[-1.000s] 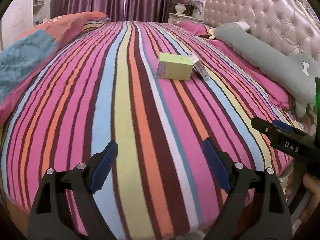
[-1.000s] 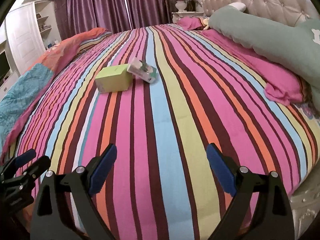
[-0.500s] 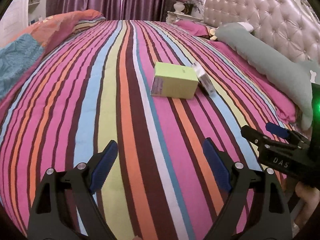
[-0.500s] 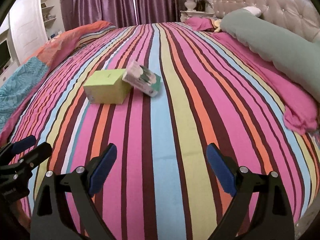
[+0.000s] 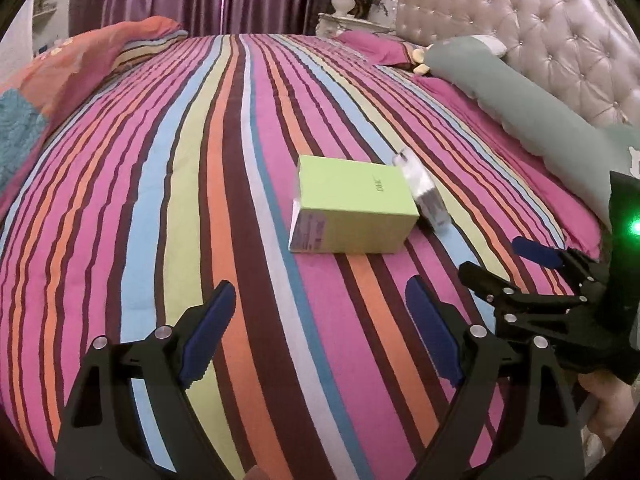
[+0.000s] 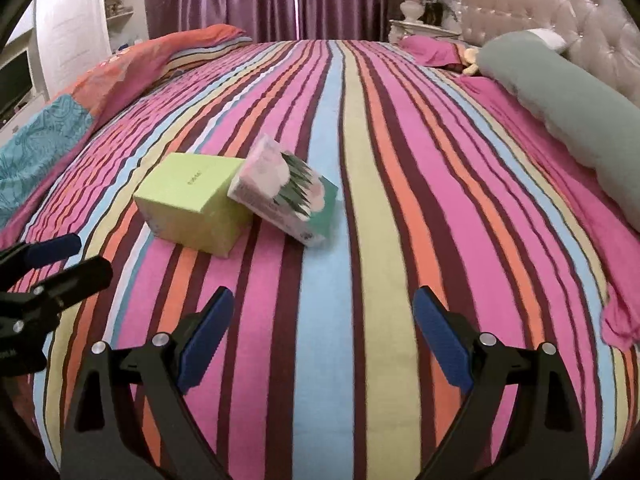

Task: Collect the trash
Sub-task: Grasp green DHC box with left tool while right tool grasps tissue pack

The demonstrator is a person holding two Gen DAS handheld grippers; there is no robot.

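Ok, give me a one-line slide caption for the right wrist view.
Open right tongs above a striped bedspread, facing a lime-green box with a floral carton leaning on it.

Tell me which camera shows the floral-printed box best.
The right wrist view. There the floral box shows its printed top and a side, leaning against the green box on the striped bedspread. The left wrist view shows only a blurred sliver of it behind the green box.
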